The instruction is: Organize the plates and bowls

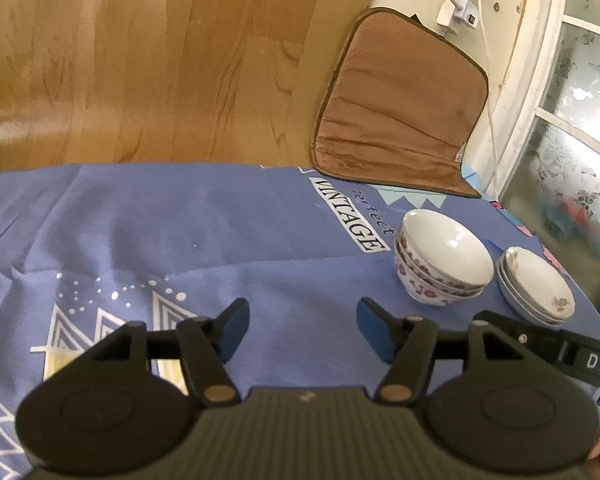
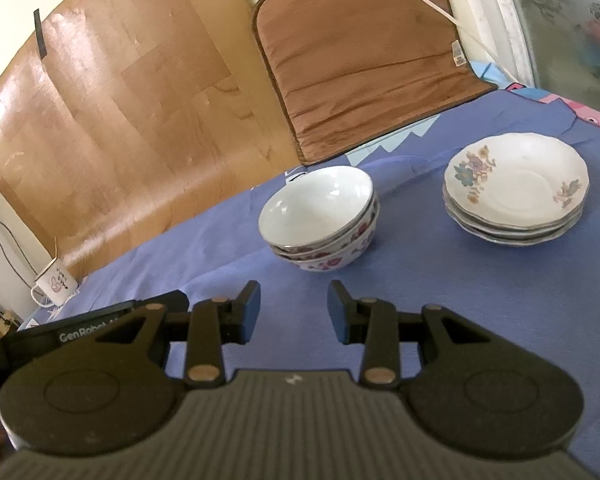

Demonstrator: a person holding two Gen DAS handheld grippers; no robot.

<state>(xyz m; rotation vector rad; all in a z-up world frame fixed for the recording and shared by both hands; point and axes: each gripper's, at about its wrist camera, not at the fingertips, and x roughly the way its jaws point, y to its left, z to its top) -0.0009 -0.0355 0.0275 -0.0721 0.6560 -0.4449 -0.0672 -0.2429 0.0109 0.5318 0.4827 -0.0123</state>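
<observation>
The left gripper (image 1: pixel 302 330) hangs over the blue cloth (image 1: pixel 180 240), its fingers spread wide with nothing between them. The right gripper (image 2: pixel 294 312) hangs over the same cloth (image 2: pixel 460 300), fingers parted and holding nothing.

Just beyond the right gripper stands a stack of bowls (image 2: pixel 320 220), nested upright, white inside with a flower pattern outside. In the left view this stack (image 1: pixel 444 262) lies ahead toward the cloth's right edge. Beside it, apart and not touching, sits a stack of plates (image 2: pixel 516 188) with flower prints, nearer the right edge (image 1: pixel 536 286).

A white mug (image 2: pixel 54 284) stands at the cloth's far left edge. At the far edge a brown mat (image 2: pixel 364 56) overlaps the cloth. Behind it lies a wooden board (image 1: pixel 140 60).
</observation>
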